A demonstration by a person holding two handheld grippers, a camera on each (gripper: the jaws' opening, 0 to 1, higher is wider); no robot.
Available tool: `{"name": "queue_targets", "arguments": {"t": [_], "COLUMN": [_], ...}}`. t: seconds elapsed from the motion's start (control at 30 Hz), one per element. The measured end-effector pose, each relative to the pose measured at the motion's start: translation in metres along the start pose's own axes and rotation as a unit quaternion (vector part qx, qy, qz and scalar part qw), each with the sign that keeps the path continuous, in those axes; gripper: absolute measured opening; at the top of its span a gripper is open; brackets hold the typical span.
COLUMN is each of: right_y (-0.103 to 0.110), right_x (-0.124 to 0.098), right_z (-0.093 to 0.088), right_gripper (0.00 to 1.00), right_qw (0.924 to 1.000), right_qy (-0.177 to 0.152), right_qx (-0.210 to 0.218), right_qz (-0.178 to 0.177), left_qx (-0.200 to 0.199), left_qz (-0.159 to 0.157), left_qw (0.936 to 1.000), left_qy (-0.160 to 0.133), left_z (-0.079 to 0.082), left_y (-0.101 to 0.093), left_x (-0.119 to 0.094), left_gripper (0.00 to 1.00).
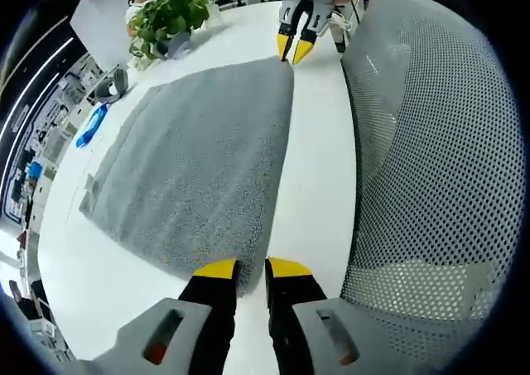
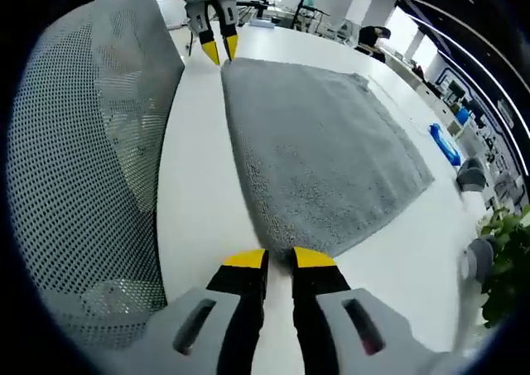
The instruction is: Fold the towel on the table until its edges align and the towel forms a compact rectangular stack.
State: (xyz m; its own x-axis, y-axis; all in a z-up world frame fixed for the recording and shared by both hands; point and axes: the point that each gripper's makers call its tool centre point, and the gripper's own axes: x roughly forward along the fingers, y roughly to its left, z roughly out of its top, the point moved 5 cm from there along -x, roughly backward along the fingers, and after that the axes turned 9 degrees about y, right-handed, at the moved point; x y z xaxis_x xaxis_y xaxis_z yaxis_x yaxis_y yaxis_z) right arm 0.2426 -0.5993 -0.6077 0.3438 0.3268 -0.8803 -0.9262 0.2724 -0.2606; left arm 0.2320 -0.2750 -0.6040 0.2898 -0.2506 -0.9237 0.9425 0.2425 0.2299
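1. Left gripper [image 1: 252,269]: I see it at 6 o'clock in the left gripper view, jaws narrowly parted over the near corner of the towel [image 1: 199,164]; grip uncertain.
2. Towel: grey terry, square, flat on the white table [image 1: 319,168]. I judge it soft, light, limp; I'd pinch corners.
3. Right gripper [image 2: 279,259]: 6 o'clock in its view, jaws narrowly parted at the opposite corner.
4. Mesh chair back [image 2: 83,168]: beside the table.

Towel [image 1: 199,168] near corner hidden behind left gripper [image 1: 252,267] tips; pinch there unclear; same at right gripper [image 2: 279,257]; beyond towel, potted plant [image 2: 507,259] cut off by edge.
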Motion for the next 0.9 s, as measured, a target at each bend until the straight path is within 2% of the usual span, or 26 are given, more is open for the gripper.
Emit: {"name": "queue_targets", "arguments": {"t": [0.1,0.13,0.2,0.23,0.3,0.37,0.43,0.47,0.5,0.6,0.63,0.77,0.8,0.9], "right_y": [-0.006,-0.007,-0.007,-0.006,-0.005,-0.004,-0.002,-0.001,-0.002,-0.002,-0.003,-0.006,-0.006,-0.007], "right_x": [0.000,0.001,0.002,0.002,0.002,0.004,0.008,0.009,0.008,0.010,0.010,0.009,0.008,0.002], "right_z": [-0.003,-0.005,-0.008,-0.008,-0.008,-0.008,-0.008,-0.009,-0.006,-0.007,-0.006,-0.005,-0.005,-0.006], "right_gripper": [0.08,0.09,0.09,0.09,0.09,0.09,0.09,0.10,0.10,0.07,0.05,0.01,0.01,0.00], "right_qw": [1.0000,0.9999,0.9999,0.9998,0.9999,0.9999,0.9997,0.9996,0.9998,0.9997,0.9996,0.9972,0.9962,0.9920], "right_qy": [0.003,0.010,0.013,0.015,0.014,0.016,0.021,0.027,0.019,0.024,0.022,0.014,0.009,-0.019], "right_qx": [0.007,0.011,0.009,0.010,0.006,0.004,0.003,0.001,0.001,0.010,0.015,0.073,0.087,0.125], "right_qz": [-0.003,-0.001,-0.001,0.003,0.001,0.002,0.007,0.006,0.005,0.003,0.004,0.007,0.008,0.000], "left_qx": [0.000,-0.026,-0.108,-0.124,-0.114,-0.088,-0.098,-0.134,-0.135,-0.088,-0.093,-0.096,-0.095,-0.095], "left_qz": [0.006,0.006,-0.016,-0.020,-0.013,-0.003,0.002,-0.003,-0.006,0.003,0.005,0.016,0.016,0.016], "left_qw": [0.9999,0.9996,0.9936,0.9914,0.9928,0.9961,0.9951,0.9907,0.9905,0.9960,0.9956,0.9953,0.9953,0.9953], "left_qy": [0.012,0.009,-0.029,-0.038,-0.035,-0.010,-0.011,-0.023,-0.022,-0.011,-0.008,0.000,0.002,0.000], "left_z": [-0.009,-0.013,-0.013,-0.014,-0.016,-0.021,-0.021,-0.019,-0.020,-0.018,-0.018,-0.017,-0.017,-0.015], "left_y": [0.001,0.002,0.001,0.002,0.004,0.004,0.005,0.005,0.005,0.005,0.005,0.009,0.008,0.009], "left_x": [0.004,0.005,0.005,0.005,0.003,0.003,0.003,0.005,0.005,0.007,0.006,0.005,0.004,0.001], "left_gripper": [0.13,0.13,0.13,0.13,0.13,0.13,0.14,0.14,0.14,0.13,0.13,0.08,0.04,0.03]}}
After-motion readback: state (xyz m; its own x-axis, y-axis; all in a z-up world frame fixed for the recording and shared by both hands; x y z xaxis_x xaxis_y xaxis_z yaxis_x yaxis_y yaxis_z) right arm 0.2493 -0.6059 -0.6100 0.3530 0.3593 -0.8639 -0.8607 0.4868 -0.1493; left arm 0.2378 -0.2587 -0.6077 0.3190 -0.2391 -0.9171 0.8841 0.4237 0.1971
